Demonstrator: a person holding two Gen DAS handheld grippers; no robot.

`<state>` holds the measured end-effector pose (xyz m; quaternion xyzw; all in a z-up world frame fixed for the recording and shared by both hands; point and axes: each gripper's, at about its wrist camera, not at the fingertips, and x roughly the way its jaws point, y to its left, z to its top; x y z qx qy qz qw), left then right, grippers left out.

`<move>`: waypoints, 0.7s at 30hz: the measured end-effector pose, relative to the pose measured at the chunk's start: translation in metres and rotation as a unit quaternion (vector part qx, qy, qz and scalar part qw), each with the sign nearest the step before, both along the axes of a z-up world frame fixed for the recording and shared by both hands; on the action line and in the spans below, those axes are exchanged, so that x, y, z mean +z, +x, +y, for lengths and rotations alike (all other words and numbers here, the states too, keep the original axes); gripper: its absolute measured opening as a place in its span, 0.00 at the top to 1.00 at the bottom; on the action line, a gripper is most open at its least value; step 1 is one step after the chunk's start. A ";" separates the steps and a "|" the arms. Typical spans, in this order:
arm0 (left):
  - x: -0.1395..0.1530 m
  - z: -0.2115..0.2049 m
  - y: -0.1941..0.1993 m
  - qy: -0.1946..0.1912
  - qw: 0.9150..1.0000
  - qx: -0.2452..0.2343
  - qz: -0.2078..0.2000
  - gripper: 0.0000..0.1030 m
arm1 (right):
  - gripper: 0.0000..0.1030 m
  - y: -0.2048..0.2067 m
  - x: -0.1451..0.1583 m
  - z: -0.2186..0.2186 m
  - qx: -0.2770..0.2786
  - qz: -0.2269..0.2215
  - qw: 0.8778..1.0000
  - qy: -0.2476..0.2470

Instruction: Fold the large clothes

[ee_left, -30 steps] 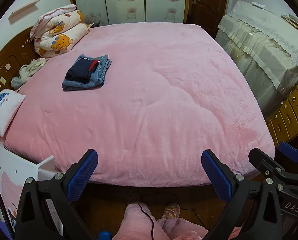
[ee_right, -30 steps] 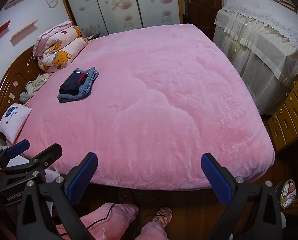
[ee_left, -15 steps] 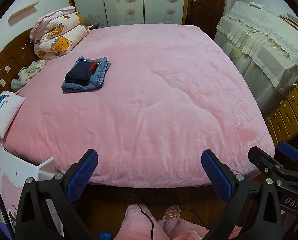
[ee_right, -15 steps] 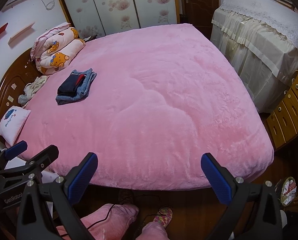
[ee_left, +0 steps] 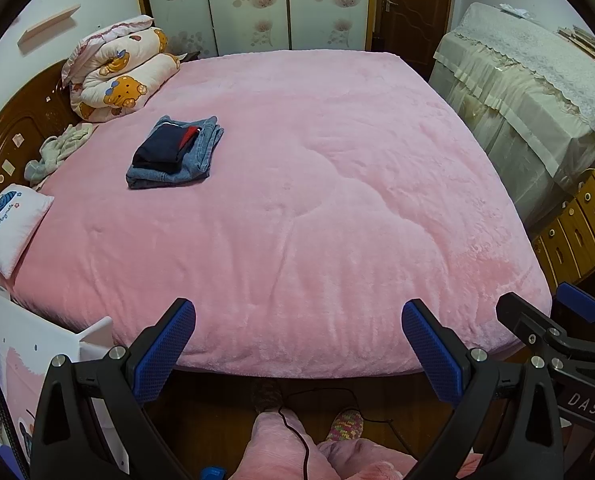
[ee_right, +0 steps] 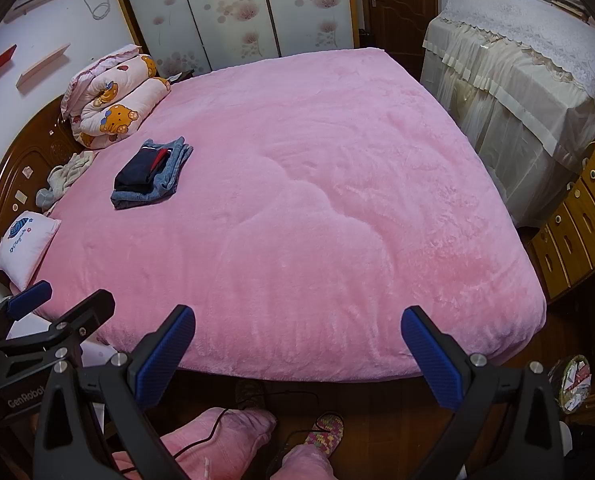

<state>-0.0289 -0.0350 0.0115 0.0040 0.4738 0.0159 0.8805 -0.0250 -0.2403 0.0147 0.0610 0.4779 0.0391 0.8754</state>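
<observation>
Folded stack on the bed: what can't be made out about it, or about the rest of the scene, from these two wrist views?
- Folded stack: too small in both views to count layers; the navy garment covers the jeans beneath.
- Crumpled pale cloth by the headboard: garment type unreadable.
- Right tongs: cut off by the right edge in the left wrist view.
- Floor under the bed: hidden by the overhanging pink blanket.

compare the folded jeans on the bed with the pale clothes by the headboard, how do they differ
The folded jeans are blue denim, squared flat, with a dark garment stacked on top. The pale clothes are off-white, crumpled in a loose heap, with nothing on them. Both lie on the pink bed, near its headboard end.
</observation>
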 end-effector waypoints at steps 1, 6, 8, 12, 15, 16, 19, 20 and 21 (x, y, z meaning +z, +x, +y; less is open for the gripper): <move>0.000 0.000 0.000 0.001 1.000 0.000 0.000 0.01 | 0.00 0.000 0.000 0.000 0.000 0.000 1.000 0.000; 0.001 -0.002 0.000 0.003 1.000 -0.001 0.000 0.01 | 0.00 0.001 0.000 -0.001 0.000 0.000 1.000 0.000; 0.001 -0.003 0.000 0.005 1.000 -0.002 -0.001 0.01 | 0.00 0.001 0.000 -0.002 -0.002 0.000 1.000 0.001; 0.002 -0.006 0.002 0.010 1.000 -0.004 -0.003 0.01 | 0.00 0.002 0.000 -0.004 -0.006 0.000 1.000 0.002; 0.002 -0.006 0.002 0.011 1.000 -0.005 -0.004 0.01 | 0.00 0.004 0.000 -0.006 -0.009 0.001 1.000 0.003; 0.002 -0.005 0.002 0.012 1.000 -0.006 -0.004 0.01 | 0.00 0.005 0.000 -0.007 -0.009 0.001 1.000 0.003; 0.003 -0.006 0.003 0.013 1.000 -0.008 -0.006 0.01 | 0.00 0.005 -0.001 -0.008 -0.011 0.001 1.000 0.004; 0.003 -0.005 0.003 0.014 1.000 -0.009 -0.007 0.01 | 0.00 0.006 -0.001 -0.009 -0.012 0.001 1.000 0.004; 0.003 -0.005 0.003 0.014 1.000 -0.010 -0.007 0.01 | 0.00 0.006 -0.001 -0.009 -0.013 0.002 1.000 0.004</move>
